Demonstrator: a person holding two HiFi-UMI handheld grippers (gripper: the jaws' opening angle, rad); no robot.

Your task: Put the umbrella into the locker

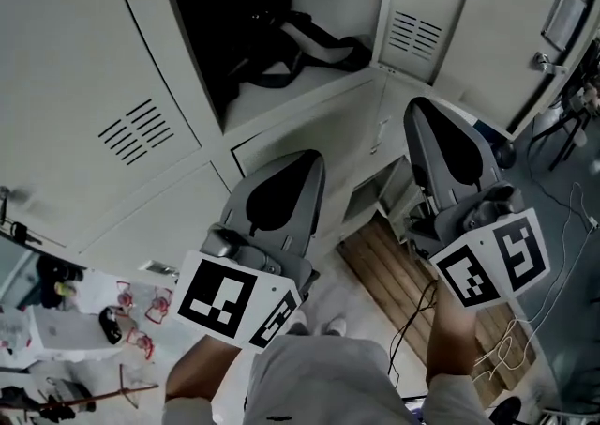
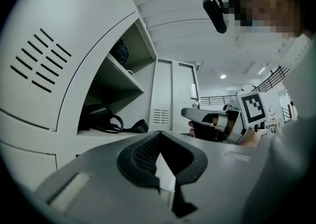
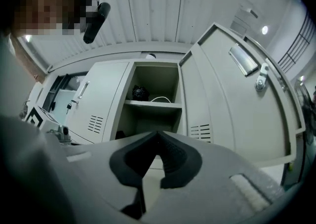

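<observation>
Head view: what I take for the black folded umbrella with a grey band [image 1: 309, 43] lies on the lower shelf of the open pale grey metal locker [image 1: 281, 99], well inside. My left gripper [image 1: 307, 165] and right gripper [image 1: 420, 112] hang below the opening, clear of the locker. I judge the placing done. The next move, if any, is swinging the door to, which calls for a push and no grip. Underfoot is a wooden slatted board [image 1: 394, 264] on grey floor, with loose cables [image 1: 553, 301] nearby

Left gripper view: the fingers [image 2: 140, 156] meet at the tips with nothing between them, and the umbrella [image 2: 101, 118] sits beyond on its shelf

Right gripper view: the fingers [image 3: 173, 158] are pressed together, empty. The vented locker door [image 3: 237, 99] stands wide open under a ribbed white ceiling [image 3: 158, 5]
</observation>
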